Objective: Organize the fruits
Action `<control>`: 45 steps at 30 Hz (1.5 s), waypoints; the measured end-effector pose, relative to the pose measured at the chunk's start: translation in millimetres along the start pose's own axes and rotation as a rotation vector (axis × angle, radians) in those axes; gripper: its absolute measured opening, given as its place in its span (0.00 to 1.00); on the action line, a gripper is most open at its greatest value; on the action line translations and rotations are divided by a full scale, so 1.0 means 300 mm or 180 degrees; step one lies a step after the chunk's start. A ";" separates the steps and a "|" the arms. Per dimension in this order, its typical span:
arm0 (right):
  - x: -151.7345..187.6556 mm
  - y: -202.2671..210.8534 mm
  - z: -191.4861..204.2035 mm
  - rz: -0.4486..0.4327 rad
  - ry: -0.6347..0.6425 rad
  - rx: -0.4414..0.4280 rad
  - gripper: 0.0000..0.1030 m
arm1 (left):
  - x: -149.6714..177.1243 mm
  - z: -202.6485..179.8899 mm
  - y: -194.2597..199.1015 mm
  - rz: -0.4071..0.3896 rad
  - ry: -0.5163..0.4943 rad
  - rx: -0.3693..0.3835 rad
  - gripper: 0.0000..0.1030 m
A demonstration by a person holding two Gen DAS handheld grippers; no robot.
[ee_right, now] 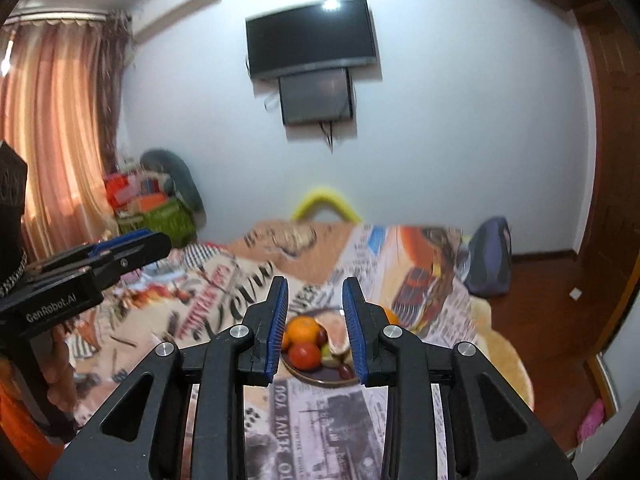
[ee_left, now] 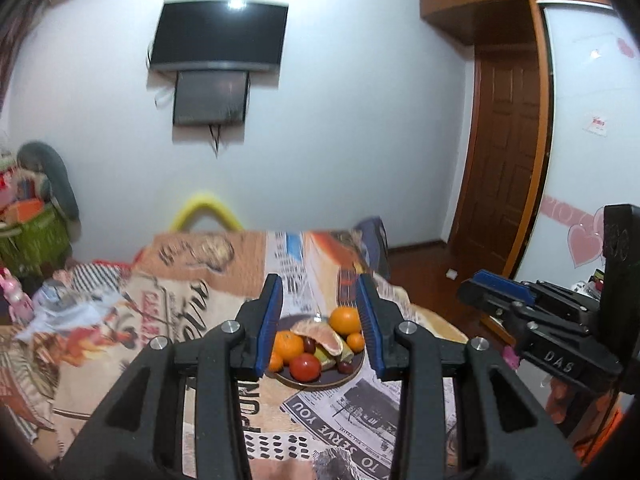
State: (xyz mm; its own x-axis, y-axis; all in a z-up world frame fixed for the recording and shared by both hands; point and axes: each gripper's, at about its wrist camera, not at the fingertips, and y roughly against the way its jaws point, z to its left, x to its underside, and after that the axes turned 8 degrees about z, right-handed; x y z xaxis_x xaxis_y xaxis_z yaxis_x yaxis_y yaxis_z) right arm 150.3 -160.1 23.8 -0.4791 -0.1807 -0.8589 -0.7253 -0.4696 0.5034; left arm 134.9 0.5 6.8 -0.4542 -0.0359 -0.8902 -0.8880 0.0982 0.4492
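Left gripper (ee_left: 320, 320) hovers level above the table, jaws spread wide and empty, framing the plate (ee_left: 352, 374) at lower centre. Right gripper (ee_right: 315, 316) hangs alongside, jaws also apart with nothing between them. On that dark plate: oranges (ee_left: 345, 319), a red tomato (ee_left: 305, 367), a grapefruit wedge (ee_left: 320, 332), dark grapes (ee_left: 345, 367). Plate sits on the newspaper-print cloth (ee_left: 352, 404), close to the table's right edge; wooden floor (ee_left: 432, 272) shows beyond.
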 end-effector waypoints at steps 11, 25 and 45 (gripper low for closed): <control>0.027 0.178 0.075 -0.0428 -0.0045 0.0051 0.60 | 0.033 -0.064 0.234 -0.0384 -0.0115 -0.0078 0.69; 0.054 0.226 0.115 -0.0630 -0.0024 0.0371 0.98 | 0.087 -0.051 0.303 -0.0483 -0.0028 -0.0211 0.99; 0.086 0.243 0.117 -0.0636 -0.0021 0.0415 1.00 | 0.116 -0.039 0.304 -0.0431 0.0006 -0.0206 1.00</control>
State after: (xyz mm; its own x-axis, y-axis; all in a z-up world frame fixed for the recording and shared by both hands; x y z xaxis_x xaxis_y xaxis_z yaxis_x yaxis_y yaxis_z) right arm 67.7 -168.6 41.7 -0.3227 -0.0895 -0.9423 -0.8635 -0.3798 0.3318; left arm 37.3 -3.5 17.6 -0.3300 -0.0462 -0.9428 -0.9439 0.0279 0.3290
